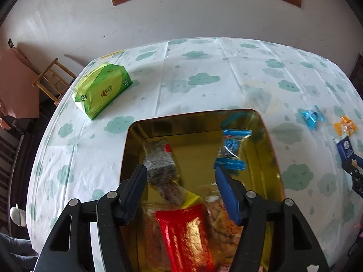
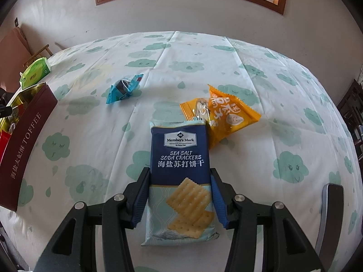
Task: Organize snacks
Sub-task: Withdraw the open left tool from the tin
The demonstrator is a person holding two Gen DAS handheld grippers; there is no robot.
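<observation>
The left gripper [image 1: 181, 176] hung over the gold tin [image 1: 271, 140] with its jaws spread and nothing between them, which suggested it had no load and was placed there because the tin was where the snacks were being gathered. Inside the tin lay a blue candy [image 1: 232, 149], a dark wrapped bar [image 1: 158, 161] and a red packet [image 1: 186, 235], among other wrappers too blurred to name.

The right gripper [image 2: 180, 190] sat low over the tablecloth [image 2: 283, 104] with the cracker packet [image 2: 180, 158] between its fingers. The pads stood at the packet's two long edges, apparently closed on it, though how firmly could not be told. Taking it across its narrow width probably kept the flat pack from bending. The packet's far end overlapped the orange snack bag [image 2: 226, 115]. A blue wrapped candy [image 2: 123, 90] lay apart on the cloth, nearer the tin's dark red side [image 2: 25, 149]. Both likely waited their turn. A green tissue pack [image 1: 102, 88] stood beyond the tin, near the table's edge.
</observation>
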